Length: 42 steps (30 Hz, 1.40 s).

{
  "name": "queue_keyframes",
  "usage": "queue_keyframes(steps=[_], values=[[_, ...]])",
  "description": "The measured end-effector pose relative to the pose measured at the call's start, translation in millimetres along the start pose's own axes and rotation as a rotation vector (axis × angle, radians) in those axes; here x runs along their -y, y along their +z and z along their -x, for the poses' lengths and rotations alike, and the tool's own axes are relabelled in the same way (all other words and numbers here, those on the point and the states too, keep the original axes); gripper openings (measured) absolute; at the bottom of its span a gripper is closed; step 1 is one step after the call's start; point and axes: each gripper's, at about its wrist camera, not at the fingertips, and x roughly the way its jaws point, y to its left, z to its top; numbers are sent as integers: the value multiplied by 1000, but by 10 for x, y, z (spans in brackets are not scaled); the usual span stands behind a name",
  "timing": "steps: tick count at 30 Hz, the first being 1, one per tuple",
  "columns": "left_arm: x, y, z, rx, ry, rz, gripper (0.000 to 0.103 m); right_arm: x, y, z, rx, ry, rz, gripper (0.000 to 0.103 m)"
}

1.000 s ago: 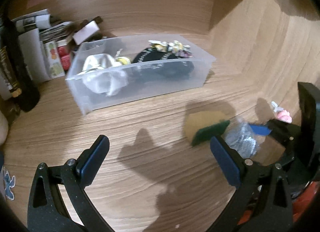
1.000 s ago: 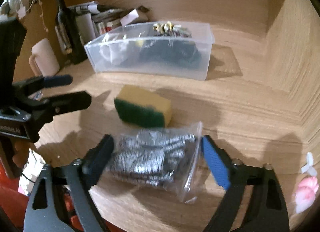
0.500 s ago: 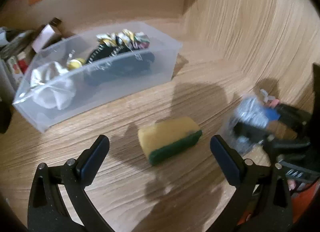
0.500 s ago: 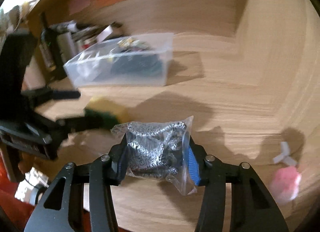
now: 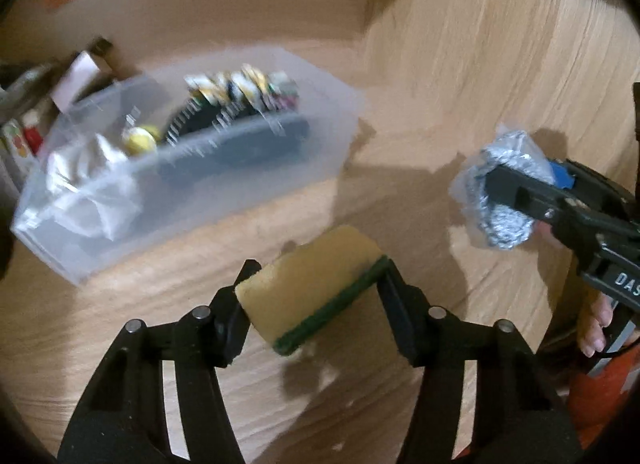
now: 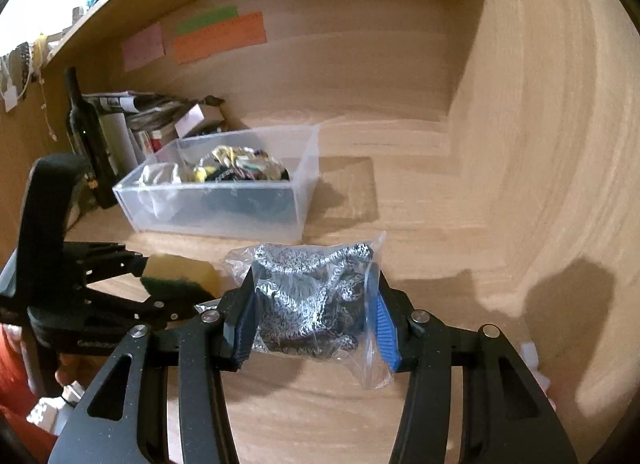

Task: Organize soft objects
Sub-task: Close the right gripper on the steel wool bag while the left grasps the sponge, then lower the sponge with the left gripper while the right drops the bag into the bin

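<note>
left gripper (image 5: 316, 300) clamping yellow-green sponge (image 5: 312, 288) across its ends, clear of desk (image 5: 120, 324) | right gripper (image 6: 312, 304) squeezing bagged steel scourer (image 6: 316, 296) mid-body | both likely light, compressible; bag film probably slippery | clear bin (image 6: 304, 200) lying ahead

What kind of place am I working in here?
Probably a home desk or shelf nook: wood-grain surface and walls, sticky notes on the back panel, a clear plastic bin beside a bottle and stacked papers.
</note>
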Motion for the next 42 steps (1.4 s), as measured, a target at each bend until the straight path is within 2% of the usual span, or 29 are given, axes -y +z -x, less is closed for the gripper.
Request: queue_keyframes(steps=[12, 16, 21, 27, 34, 38, 40, 42], values=[[-540, 330, 507, 199, 113, 91, 59, -355, 594, -250, 90, 83, 55, 46], [-733, 434, 572, 242, 148, 114, 59, -481, 737, -387, 110, 83, 72, 46], [-876, 505, 431, 229, 170, 126, 59, -581, 831, -725, 68, 71, 90, 46], [-988, 528, 166, 171, 159, 135, 59, -571, 826, -1062, 0, 82, 73, 46], [-1067, 543, -110, 114, 151, 139, 59, -564, 758, -1243, -66, 103, 78, 46], [-1078, 542, -123, 117, 156, 136, 59, -583, 729, -1292, -86, 88, 96, 49], [-1075, 541, -115, 120, 170, 132, 65, -575, 727, -1289, -86, 80, 94, 51], [-1065, 529, -77, 125, 172, 138, 73, -559, 725, -1289, -88, 71, 87, 58]])
